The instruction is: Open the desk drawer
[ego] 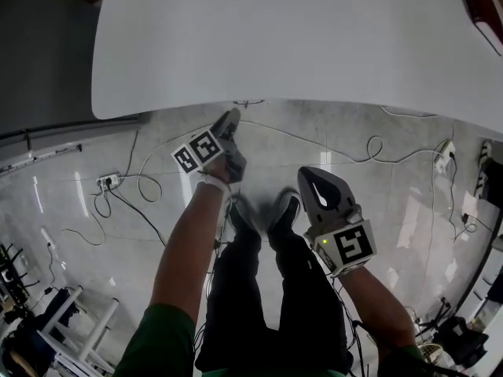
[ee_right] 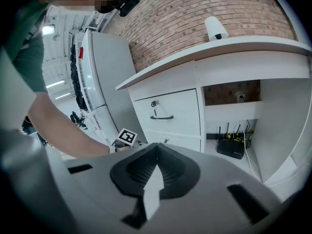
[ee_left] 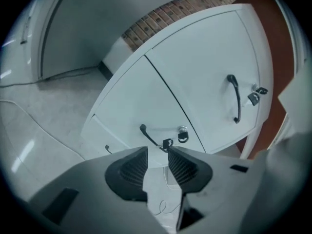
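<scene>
**L tongs** [ee_left: 156,165]: pads are seen spread, w/ a clear gap btwn them. Nothing is gripped; only floor and a bit of cable are seen thru the gap. The tongs are pointed at the drawer stack, short of it, no contact.

**Drawers (L gripper view, seen rolled):**
- The drawer [ee_left: 141,101] nearest the pads is shut.
- Its black handle [ee_left: 148,135] is seen just beyond the pad tips, w/ a key [ee_left: 182,133] in the lock beside it.
- A 2nd drawer front [ee_left: 204,67], w/ its own handle, is seen to the right, also shut.

**R tongs** [ee_right: 155,165]: pads are pressed together, nothing btwn them. They are held well apart from the drawers.

**Head view:** the white worktop [ego: 299,45] is seen from above. Both tongs are held below its near edge, over the tiled floor [ego: 377,203], where cables [ego: 141,183] are laid.

**R gripper view:** a router [ee_right: 231,148] is seen on the floor under the worktop.
</scene>
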The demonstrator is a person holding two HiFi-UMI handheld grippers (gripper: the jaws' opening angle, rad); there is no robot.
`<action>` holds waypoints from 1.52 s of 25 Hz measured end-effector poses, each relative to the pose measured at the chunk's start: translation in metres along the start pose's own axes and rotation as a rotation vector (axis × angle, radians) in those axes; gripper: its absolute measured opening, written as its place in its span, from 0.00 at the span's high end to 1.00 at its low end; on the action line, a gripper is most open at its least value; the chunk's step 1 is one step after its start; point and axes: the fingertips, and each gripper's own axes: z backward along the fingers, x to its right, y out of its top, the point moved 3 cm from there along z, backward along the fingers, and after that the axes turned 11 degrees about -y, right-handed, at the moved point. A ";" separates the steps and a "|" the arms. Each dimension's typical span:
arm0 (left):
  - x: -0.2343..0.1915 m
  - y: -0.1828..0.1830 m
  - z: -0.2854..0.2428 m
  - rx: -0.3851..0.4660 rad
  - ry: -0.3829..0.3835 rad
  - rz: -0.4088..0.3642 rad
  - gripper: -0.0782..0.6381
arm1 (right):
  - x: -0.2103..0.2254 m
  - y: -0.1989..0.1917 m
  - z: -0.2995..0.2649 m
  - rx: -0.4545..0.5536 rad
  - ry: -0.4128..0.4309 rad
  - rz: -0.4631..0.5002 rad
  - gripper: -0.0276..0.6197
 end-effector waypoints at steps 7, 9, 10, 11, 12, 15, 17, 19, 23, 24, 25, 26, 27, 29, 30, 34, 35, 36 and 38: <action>-0.020 0.016 -0.019 0.155 -0.061 0.123 0.72 | 0.011 -0.016 -0.013 0.005 0.005 -0.009 0.95; -0.021 0.013 -0.025 0.165 -0.078 0.138 0.72 | 0.015 -0.022 -0.013 -0.019 0.009 0.017 0.95; -0.023 0.012 -0.027 0.176 -0.085 0.150 0.72 | 0.017 -0.025 -0.013 -0.030 0.009 0.029 0.95; -0.025 0.013 -0.029 0.192 -0.090 0.166 0.72 | 0.018 -0.026 -0.015 -0.032 0.009 0.036 0.96; -0.027 0.013 -0.031 0.211 -0.095 0.187 0.72 | 0.020 -0.026 -0.016 -0.027 0.009 0.043 0.96; -0.034 0.017 -0.039 0.283 -0.120 0.266 0.73 | 0.025 -0.023 -0.020 -0.013 0.011 0.077 0.95; -0.034 0.017 -0.044 0.319 -0.134 0.302 0.75 | 0.028 -0.024 -0.018 -0.019 0.013 0.089 0.96; -0.033 0.013 -0.047 0.345 -0.146 0.328 0.79 | 0.031 -0.028 -0.013 -0.039 0.017 0.093 0.96; -0.035 0.014 -0.050 0.394 -0.171 0.376 0.80 | 0.031 -0.037 -0.012 -0.067 0.017 0.095 0.95; -0.035 0.015 -0.051 0.402 -0.176 0.385 0.82 | 0.030 -0.039 -0.013 -0.076 0.015 0.091 0.96; -0.034 0.016 -0.052 0.409 -0.181 0.393 0.84 | 0.030 -0.040 -0.014 -0.084 0.013 0.086 0.95; -0.034 0.016 -0.052 0.411 -0.184 0.397 0.85 | 0.029 -0.041 -0.015 -0.087 0.013 0.083 0.96; -0.034 0.016 -0.052 0.409 -0.185 0.394 0.85 | 0.029 -0.041 -0.016 -0.087 0.014 0.083 0.96; -0.033 0.015 -0.051 0.394 -0.184 0.374 0.85 | 0.029 -0.038 -0.017 -0.070 0.020 0.090 0.96; -0.032 0.015 -0.050 0.390 -0.185 0.367 0.85 | 0.029 -0.037 -0.017 -0.063 0.024 0.094 0.96; -0.033 0.015 -0.047 0.427 -0.188 0.398 0.86 | 0.029 -0.037 -0.018 -0.073 0.022 0.088 0.96; -0.033 0.014 -0.046 0.442 -0.187 0.412 0.86 | 0.028 -0.037 -0.018 -0.070 0.021 0.075 0.96; -0.034 0.014 -0.045 0.452 -0.187 0.422 0.86 | 0.026 -0.037 -0.017 -0.070 0.020 0.064 0.96; -0.034 0.013 -0.043 0.452 -0.186 0.425 0.86 | 0.026 -0.038 -0.015 -0.065 0.021 0.072 0.96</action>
